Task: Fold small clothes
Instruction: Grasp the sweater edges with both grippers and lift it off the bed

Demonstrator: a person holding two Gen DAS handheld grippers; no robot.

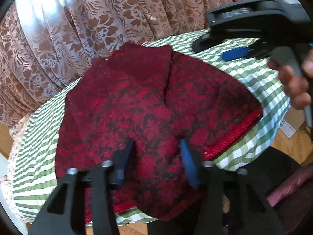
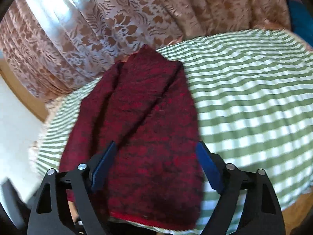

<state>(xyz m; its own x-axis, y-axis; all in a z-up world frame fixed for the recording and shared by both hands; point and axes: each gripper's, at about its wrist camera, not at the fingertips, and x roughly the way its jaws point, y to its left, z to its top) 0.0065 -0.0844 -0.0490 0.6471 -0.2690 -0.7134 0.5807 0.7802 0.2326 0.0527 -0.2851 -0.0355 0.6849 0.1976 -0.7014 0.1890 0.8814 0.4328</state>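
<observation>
Red-and-black patterned garment (image 1: pixel 140 107) is lying on the checked worktop (image 2: pixel 244 105); both hand-held grippers, left (image 1: pixel 156 146) and right (image 2: pixel 156 150), are hovering spread.

One garment, one cloth, one curtain, two tools.

A single dark red patterned garment (image 1: pixel 148 105) lies ahead of the left tool (image 1: pixel 154 148), between its two blue fingers (image 1: pixel 187 164); one green-and-white checked tablecloth (image 1: pixel 260 78) covers the table under it, and one brown floral curtain (image 1: pixel 82 29) hangs beyond. The right tool (image 1: pixel 234 45) shows once, up to the right, with one hand (image 1: pixel 293 82) on its handle. Its own view counts two blue fingers (image 2: pixel 209 168) too.
</observation>
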